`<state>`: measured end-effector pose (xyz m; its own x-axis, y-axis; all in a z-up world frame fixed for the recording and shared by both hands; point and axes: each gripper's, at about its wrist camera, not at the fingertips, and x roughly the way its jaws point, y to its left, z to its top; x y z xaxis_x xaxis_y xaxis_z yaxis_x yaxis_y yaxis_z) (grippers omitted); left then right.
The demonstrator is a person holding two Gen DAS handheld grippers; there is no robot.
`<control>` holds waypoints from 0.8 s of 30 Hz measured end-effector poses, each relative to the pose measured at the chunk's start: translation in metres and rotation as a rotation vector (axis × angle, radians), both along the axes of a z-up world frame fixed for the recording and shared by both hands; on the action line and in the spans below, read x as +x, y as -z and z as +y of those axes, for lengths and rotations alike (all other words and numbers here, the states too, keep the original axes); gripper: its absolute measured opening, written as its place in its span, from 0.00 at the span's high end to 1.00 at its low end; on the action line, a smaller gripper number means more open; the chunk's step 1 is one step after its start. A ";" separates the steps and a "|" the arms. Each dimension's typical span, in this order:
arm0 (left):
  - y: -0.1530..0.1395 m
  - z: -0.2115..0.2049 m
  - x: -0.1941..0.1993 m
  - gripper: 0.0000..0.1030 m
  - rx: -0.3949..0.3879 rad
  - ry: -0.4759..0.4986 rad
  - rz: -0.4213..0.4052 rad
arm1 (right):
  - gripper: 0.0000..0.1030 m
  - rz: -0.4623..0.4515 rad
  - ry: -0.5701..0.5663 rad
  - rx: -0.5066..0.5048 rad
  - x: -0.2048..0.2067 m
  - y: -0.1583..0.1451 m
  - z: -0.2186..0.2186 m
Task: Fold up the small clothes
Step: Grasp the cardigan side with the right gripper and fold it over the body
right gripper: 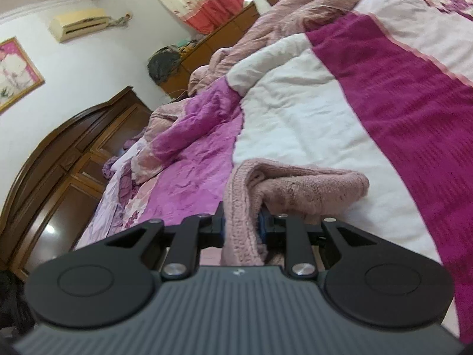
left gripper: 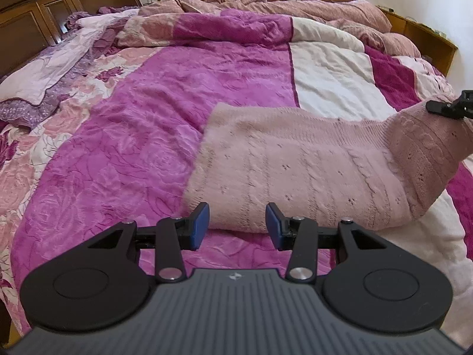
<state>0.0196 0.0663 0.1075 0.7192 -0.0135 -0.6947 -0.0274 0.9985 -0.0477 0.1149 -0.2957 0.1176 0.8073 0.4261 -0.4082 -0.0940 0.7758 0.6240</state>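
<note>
**Pink knit garment half lifted on a quilted bed**

A wide bed fills both views, covered by a quilt (left gripper: 189,94) of broad panels: crinkled magenta stitched with rose outlines, plain cream-white, deep plush fuchsia, and floral print along the left side. A rumpled dusty-pink ribbed blanket (left gripper: 295,9) lies heaped along the far side. Behind the bed stands a dark, glossy wooden headboard (left gripper: 32,20) with carved panels.

On the quilt, across the seam between the magenta and cream panels, lies the small pink sweater (left gripper: 295,171), a soft cable-knit with eyelet rows and a ribbed band. Most of it rests flat as a rough rectangle; its right end is drawn up off the bed into a peak.

The right gripper (right gripper: 241,227) is closed tight on a bunched fold of that raised end, the fuzzy knit draping down between its black fingers. In the left wrist view it shows as a black tip at the peak.

The left gripper (left gripper: 237,224) is spread wide with nothing in it, its blue pads (left gripper: 201,227) just at the sweater's near edge.
</note>
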 end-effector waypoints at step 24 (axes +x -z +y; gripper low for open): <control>0.006 0.088 -0.007 0.51 -0.005 -0.140 -0.008 | 0.77 0.046 -0.343 -0.325 0.030 0.009 0.236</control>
